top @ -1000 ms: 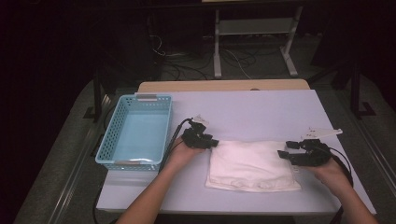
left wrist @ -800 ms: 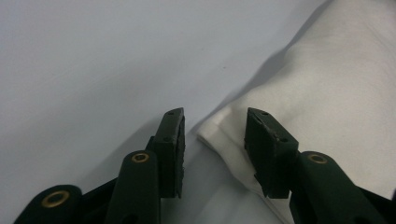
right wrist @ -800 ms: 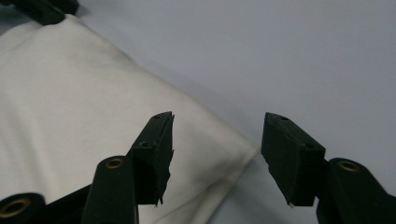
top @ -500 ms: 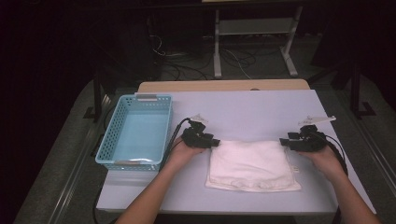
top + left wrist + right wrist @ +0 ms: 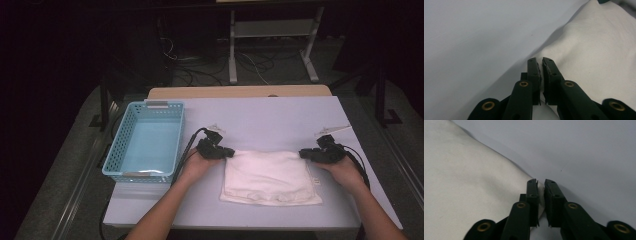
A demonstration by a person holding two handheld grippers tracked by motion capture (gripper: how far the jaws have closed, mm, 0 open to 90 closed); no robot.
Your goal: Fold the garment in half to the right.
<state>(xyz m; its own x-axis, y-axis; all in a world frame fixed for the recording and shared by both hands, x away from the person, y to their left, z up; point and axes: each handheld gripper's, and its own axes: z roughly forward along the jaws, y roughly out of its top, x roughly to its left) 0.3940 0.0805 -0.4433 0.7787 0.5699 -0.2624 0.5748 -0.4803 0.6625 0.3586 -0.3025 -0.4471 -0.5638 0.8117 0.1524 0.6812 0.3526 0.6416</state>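
On the tabletop [image 5: 280,117], a folded white towel [image 5: 267,176] lies right of a light-blue basket [image 5: 146,140] holding nothing. Left gripper [image 5: 231,151] and right gripper [image 5: 303,154], fingers just closed, each pinch a far towel corner.

no readable text, labels, brands or numbers anywhere

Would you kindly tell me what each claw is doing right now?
Left claw: closed on the white towel's far left corner.
Right claw: closed on its far right corner.
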